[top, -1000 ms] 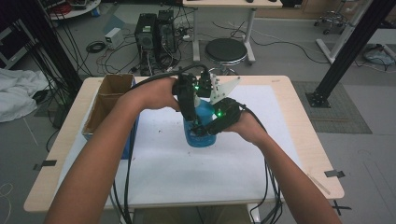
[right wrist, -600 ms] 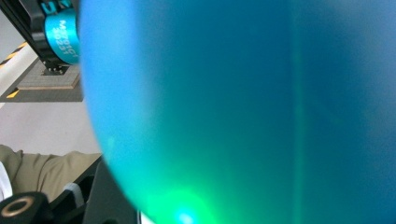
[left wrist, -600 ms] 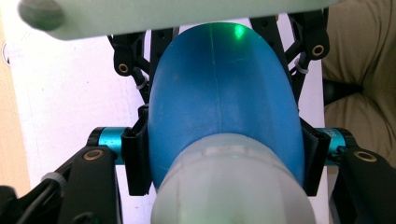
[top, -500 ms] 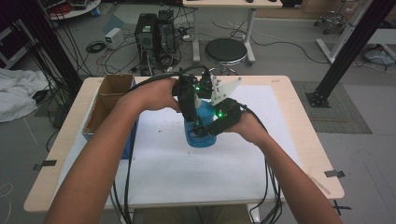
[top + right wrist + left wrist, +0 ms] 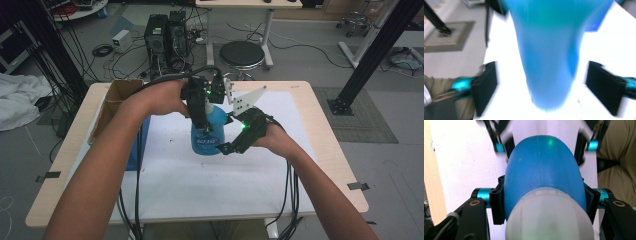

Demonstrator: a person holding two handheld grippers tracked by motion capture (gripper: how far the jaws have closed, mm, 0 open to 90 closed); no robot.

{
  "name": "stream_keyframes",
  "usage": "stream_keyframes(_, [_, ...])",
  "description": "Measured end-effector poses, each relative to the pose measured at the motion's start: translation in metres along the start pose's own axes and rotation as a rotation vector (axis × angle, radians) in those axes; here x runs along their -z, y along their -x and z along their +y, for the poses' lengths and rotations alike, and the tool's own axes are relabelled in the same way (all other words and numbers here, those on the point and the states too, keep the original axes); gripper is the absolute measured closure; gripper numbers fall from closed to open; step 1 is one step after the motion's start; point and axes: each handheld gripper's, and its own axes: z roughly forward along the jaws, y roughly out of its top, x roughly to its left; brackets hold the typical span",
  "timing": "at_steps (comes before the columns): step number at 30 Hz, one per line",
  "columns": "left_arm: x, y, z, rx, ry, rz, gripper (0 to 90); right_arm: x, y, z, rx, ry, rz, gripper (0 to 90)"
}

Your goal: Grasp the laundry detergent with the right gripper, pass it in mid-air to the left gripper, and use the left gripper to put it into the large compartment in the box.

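Note:
A blue spray bottle with a white cap stands on the white sheet in the middle of the table. My left gripper comes down on it from above and is shut on its upper body; in the left gripper view both pads press the blue bottle just past the cap. My right gripper reaches in from the right. Its jaws have just been opening. In the right gripper view the blurred bottle is between the pads, with a gap on each side.
An open cardboard box stands at the table's left edge, with a flat blue object in front of it. Cables trail from both grippers over the near edge. A stool and computer towers stand beyond the table.
The right gripper's jaws have opened off the bottle's sides. The left gripper keeps its hold and the bottle stays where it was.

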Motion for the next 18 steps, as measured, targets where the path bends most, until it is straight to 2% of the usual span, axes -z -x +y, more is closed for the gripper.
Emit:
stream_keyframes(2, [0.002, 0.001, -0.002, 0.011, -0.009, 0.002, 37.8, 0.008, -0.003, -0.004, -0.027, -0.04, -0.085, 1.3])
stream_keyframes(3, [0.002, 0.001, -0.002, 0.011, -0.009, 0.002, 37.8, 0.013, -0.003, -0.007, -0.04, -0.055, -0.102, 1.3])
stream_keyframes(4, [0.003, 0.001, -0.003, 0.014, -0.013, 0.006, 37.8, 0.013, -0.003, -0.007, -0.04, -0.055, -0.102, 1.3])
stream_keyframes(6, [0.005, 0.001, -0.007, 0.032, -0.014, 0.015, 37.7, 0.024, -0.003, -0.012, -0.066, -0.082, -0.101, 1.3])
stream_keyframes(7, [0.006, 0.001, -0.008, 0.038, -0.015, 0.018, 37.7, 0.031, -0.002, -0.015, -0.082, -0.11, -0.107, 1.3])
stream_keyframes(8, [0.008, 0.0, -0.011, 0.051, -0.018, 0.029, 37.7, 0.042, -0.001, -0.02, -0.088, -0.169, -0.112, 1.3])
stream_keyframes(10, [0.009, 0.0, -0.012, 0.059, -0.02, 0.032, 37.7, 0.046, -0.001, -0.022, -0.085, -0.19, -0.108, 1.3])
stream_keyframes(11, [0.01, 0.0, -0.014, 0.064, -0.025, 0.036, 37.7, 0.056, -0.003, -0.028, -0.064, -0.249, -0.125, 1.3])
stream_keyframes(12, [0.011, -0.001, -0.017, 0.076, -0.029, 0.045, 37.7, 0.06, -0.004, -0.03, -0.064, -0.275, -0.147, 1.2])
stream_keyframes(13, [0.011, -0.001, -0.017, 0.076, -0.029, 0.045, 37.7, 0.06, -0.004, -0.03, -0.064, -0.275, -0.147, 1.2])
stream_keyframes(14, [0.012, -0.002, -0.018, 0.082, -0.033, 0.049, 37.7, 0.064, -0.003, -0.032, -0.073, -0.295, -0.16, 1.2])
stream_keyframes(15, [0.012, -0.002, -0.02, 0.095, -0.038, 0.055, 37.6, 0.07, -0.001, -0.035, -0.108, -0.329, -0.171, 1.2])
stream_keyframes(17, [0.013, -0.003, -0.021, 0.1, -0.042, 0.059, 37.6, 0.072, 0.0, -0.037, -0.114, -0.347, -0.181, 1.1])
stream_keyframes(18, [0.013, -0.003, -0.022, 0.107, -0.042, 0.064, 37.6, 0.078, 0.0, -0.042, -0.126, -0.398, -0.192, 0.6])
